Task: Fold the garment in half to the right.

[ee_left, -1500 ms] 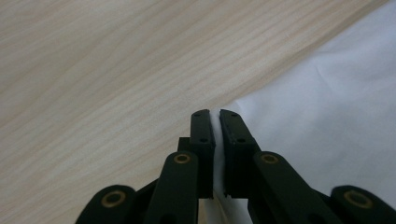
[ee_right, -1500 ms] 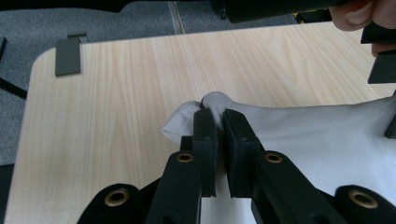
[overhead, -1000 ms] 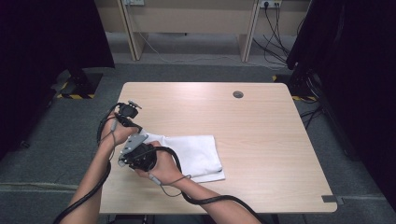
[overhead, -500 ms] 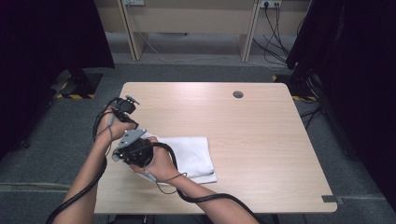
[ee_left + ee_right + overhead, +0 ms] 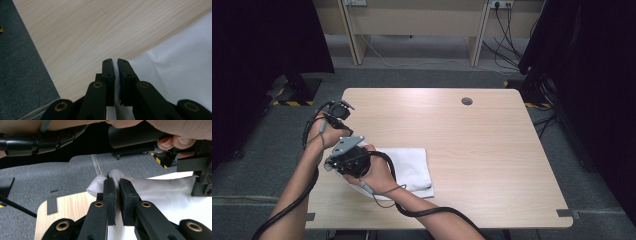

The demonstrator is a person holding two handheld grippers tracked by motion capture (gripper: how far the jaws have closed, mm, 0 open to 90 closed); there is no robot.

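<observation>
A white cloth lies on the left part of the light wooden table, and its left edge is raised by both grippers. My left gripper is shut on that edge; in the left gripper view the jaws pinch a thin fold of the cloth above the tabletop. Close beside it, my right gripper is shut on the same edge. In the right gripper view a bunched lump of the cloth sticks out past the closed tips, near the left gripper's body.
A round cable hole sits near the table's far edge. Grey carpet lies just left of the table edge beside the grippers. Desk legs and cables stand beyond the far side, with dark curtains on both sides.
Both hands have moved left towards the table's edge, and the left one has risen. The cloth has been pulled left with them, its held edge lifted.
</observation>
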